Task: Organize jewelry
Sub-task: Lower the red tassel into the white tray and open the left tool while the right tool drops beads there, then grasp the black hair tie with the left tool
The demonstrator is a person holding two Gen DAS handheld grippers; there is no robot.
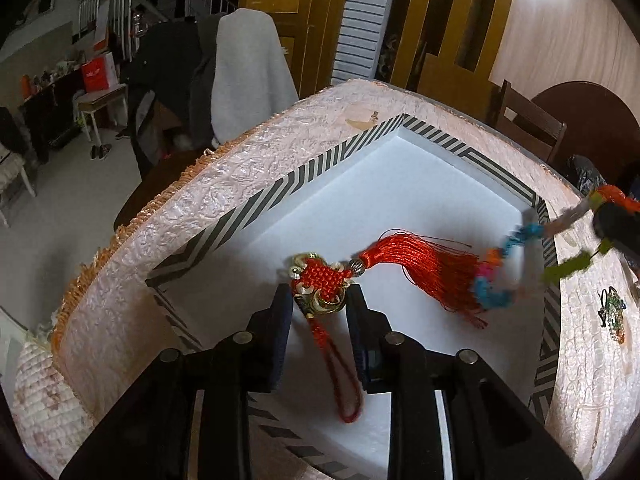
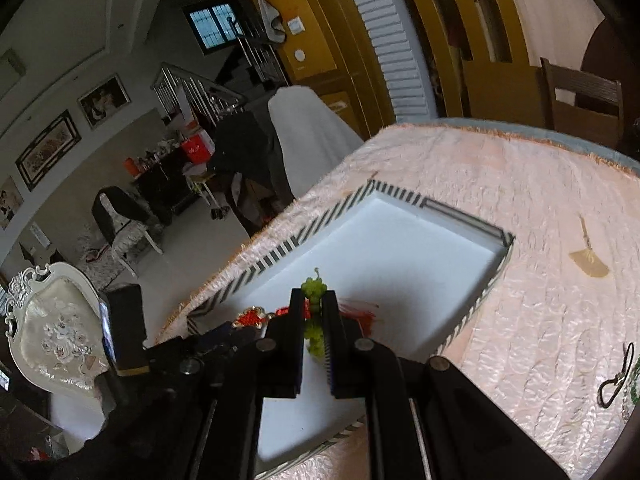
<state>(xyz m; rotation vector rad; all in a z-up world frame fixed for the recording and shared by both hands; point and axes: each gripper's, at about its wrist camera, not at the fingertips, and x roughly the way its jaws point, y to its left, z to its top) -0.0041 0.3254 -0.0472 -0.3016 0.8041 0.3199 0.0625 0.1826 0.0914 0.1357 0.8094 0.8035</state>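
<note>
A red Chinese-knot ornament (image 1: 322, 280) with gold trim and a long red tassel lies on the white floor of the striped-rim tray (image 1: 280, 184). My left gripper (image 1: 318, 300) stands open, its tips on either side of the knot, and the red loop trails back between the fingers. My right gripper (image 2: 313, 296) is shut on a string of green beads (image 2: 314, 287) over the tray (image 2: 280, 256). In the left wrist view that string shows blurred as blue, pink, orange and green beads (image 1: 492, 280) hanging over the tassel's end. The red knot (image 2: 252, 316) also shows in the right wrist view.
The tray sits on a pink tablecloth (image 2: 520, 200). A green beaded piece with black cord (image 1: 612, 312) lies right of the tray, and a gold fan-shaped pendant (image 2: 590, 264) lies beyond it. Chairs stand around the table, one draped in white (image 1: 248, 76).
</note>
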